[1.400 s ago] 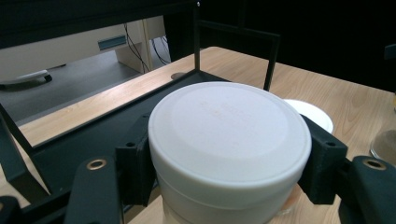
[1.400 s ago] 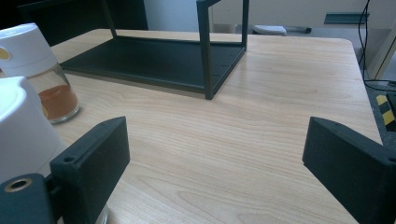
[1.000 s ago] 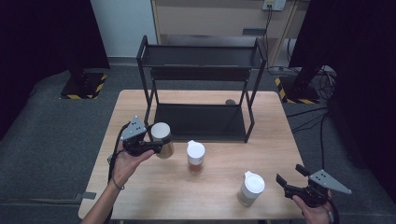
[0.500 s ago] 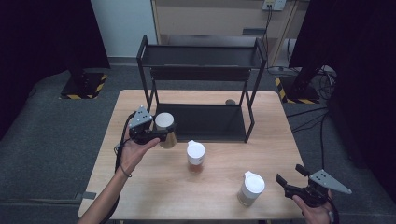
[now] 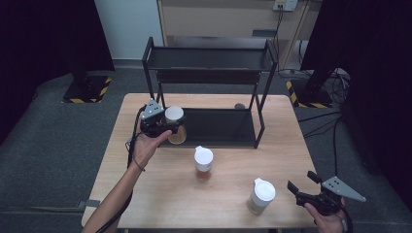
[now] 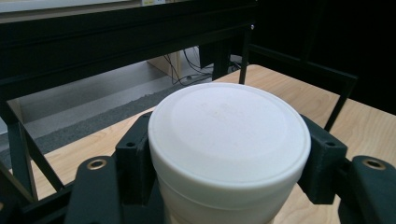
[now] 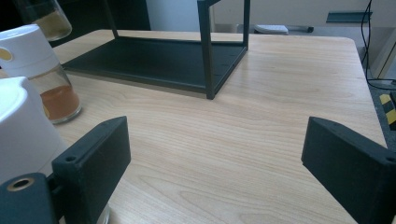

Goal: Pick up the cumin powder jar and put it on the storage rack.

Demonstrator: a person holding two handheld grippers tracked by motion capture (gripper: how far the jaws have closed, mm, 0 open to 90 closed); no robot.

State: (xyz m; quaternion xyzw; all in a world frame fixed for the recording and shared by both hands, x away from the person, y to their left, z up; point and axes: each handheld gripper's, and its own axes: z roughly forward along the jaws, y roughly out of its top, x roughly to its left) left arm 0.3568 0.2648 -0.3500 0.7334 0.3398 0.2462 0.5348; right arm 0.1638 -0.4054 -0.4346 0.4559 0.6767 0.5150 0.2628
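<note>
My left gripper (image 5: 173, 128) is shut on a jar (image 5: 175, 125) with a white lid and yellowish contents. It holds the jar at the front left corner of the black rack's lower shelf (image 5: 221, 127). In the left gripper view the jar's white lid (image 6: 229, 135) sits between the black jaws of my left gripper (image 6: 229, 163). At the table's front right corner my right gripper (image 5: 302, 181) stands open, just right of a white-lidded jar (image 5: 261, 195). In the right gripper view, bare wood lies between the jaws of my right gripper (image 7: 219, 158).
A third jar (image 5: 203, 162) with orange-brown contents stands mid-table, seen also as the orange-brown jar (image 7: 42, 79). The two-tier black rack (image 5: 209, 58) takes up the table's far half. Its front right post (image 7: 208, 46) rises ahead of my right gripper.
My left gripper has carried the jar away from the person and to the right, up to the rack's lower shelf. The right gripper has stayed in place.
</note>
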